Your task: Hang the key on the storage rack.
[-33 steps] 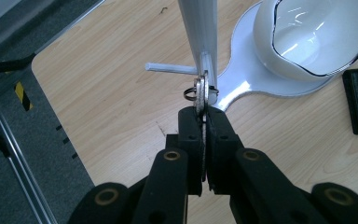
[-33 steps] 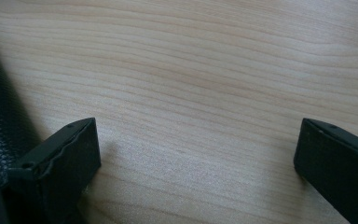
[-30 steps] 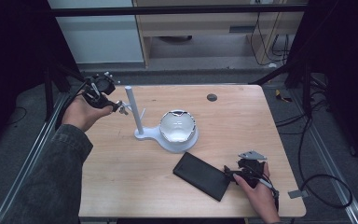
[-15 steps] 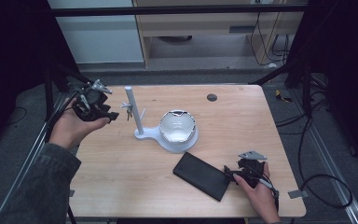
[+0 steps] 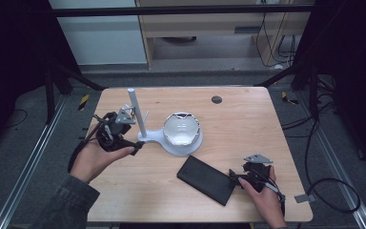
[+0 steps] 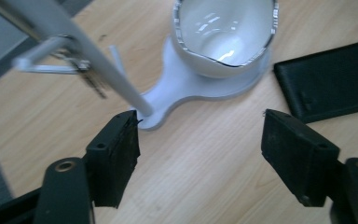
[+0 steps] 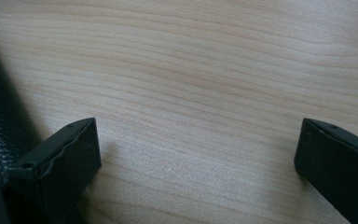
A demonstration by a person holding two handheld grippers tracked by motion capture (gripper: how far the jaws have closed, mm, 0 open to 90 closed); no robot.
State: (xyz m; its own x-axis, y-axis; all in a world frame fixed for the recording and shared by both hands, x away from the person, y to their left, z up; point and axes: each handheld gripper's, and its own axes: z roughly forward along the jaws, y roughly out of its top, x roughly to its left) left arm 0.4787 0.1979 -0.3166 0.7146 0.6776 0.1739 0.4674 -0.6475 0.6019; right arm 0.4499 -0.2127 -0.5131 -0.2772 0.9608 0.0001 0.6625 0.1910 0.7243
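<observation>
The left tool (image 5: pixel 132 145) stands released, jaws wide apart, just beside the foot of the white post (image 5: pixel 137 113) on the stand (image 5: pixel 174 143). In the left gripper view the post rises on a slant past the near jaw, and a bunch of keys (image 6: pixel 85 73) hangs from a side peg part-way up. The stand's flat base carries a white bowl (image 5: pixel 182 129) at its far end. The stand sits mid-bench (image 5: pixel 248 114), with a black case (image 5: pixel 206 179) well apart toward the person's side.

The right tool (image 5: pixel 238 177) is also released, its jaws spread over bare wood at the case's right edge; the right gripper view shows the textured case at the left margin, outside the jaws.

Judgement: the step in hand appears to be an approach by the left tool to the stand, most likely its post or the keys on the peg. To do it well, the tool should be centred so the target lies squarely between the pads, not brushing one jaw. Closing should be slow, since the stand looks light and a sideways push could slide or tip it and upset the bowl. Which target is intended cannot be told from these views.
</observation>
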